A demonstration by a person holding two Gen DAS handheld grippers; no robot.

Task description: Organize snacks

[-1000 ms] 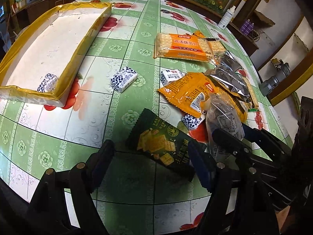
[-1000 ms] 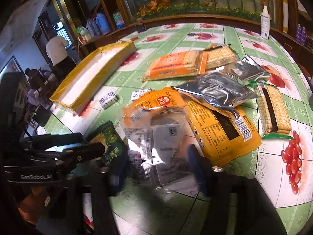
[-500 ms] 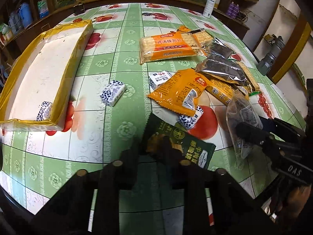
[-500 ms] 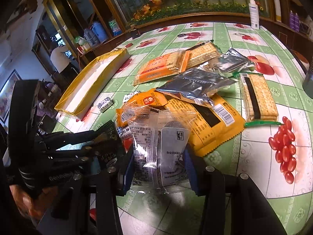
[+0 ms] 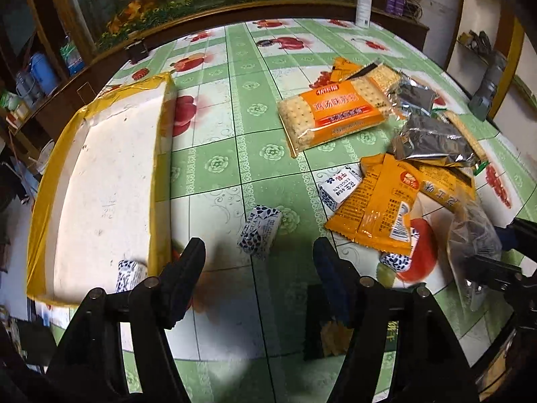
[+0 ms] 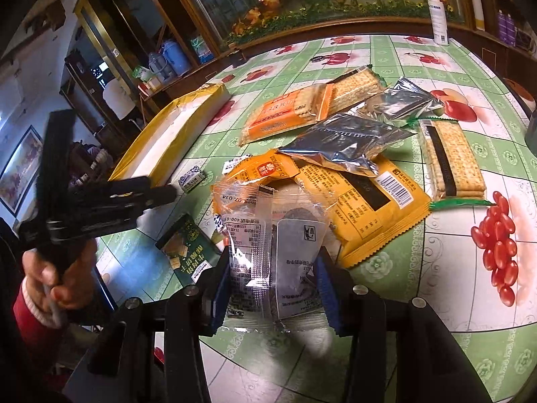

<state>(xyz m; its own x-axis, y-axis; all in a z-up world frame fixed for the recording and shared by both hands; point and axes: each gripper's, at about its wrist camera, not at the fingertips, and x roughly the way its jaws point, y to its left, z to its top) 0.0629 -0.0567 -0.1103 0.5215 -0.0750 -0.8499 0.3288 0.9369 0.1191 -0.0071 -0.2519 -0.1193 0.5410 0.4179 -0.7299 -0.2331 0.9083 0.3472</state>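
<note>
My left gripper (image 5: 258, 265) hangs over the table with its jaws opening and nothing pressed between them. A small blue-and-white candy (image 5: 260, 233) lies on the cloth just ahead of its fingertips, untouched. A dark green cracker packet (image 5: 322, 329) lies flat, partly hidden under the right finger; the right wrist view shows the green packet (image 6: 188, 252) too. My right gripper (image 6: 273, 285) is shut on a clear plastic snack packet (image 6: 278, 245) held off the table. A white tray with yellow taped rims (image 5: 157, 154) stands at the left, with one candy (image 5: 129, 275) inside.
A pile of snacks lies in the middle: an orange cracker pack (image 5: 332, 114), an orange packet (image 5: 372, 211), silver bags (image 5: 429, 141), a large orange packet (image 6: 365, 208) and a black-banded cracker pack (image 6: 449, 164). A spray bottle (image 6: 438, 16) stands at the far edge.
The left gripper closed by the green packet, then opened wide and swung left toward the loose candy and the tray. The right gripper closed on the clear packet and kept it.
</note>
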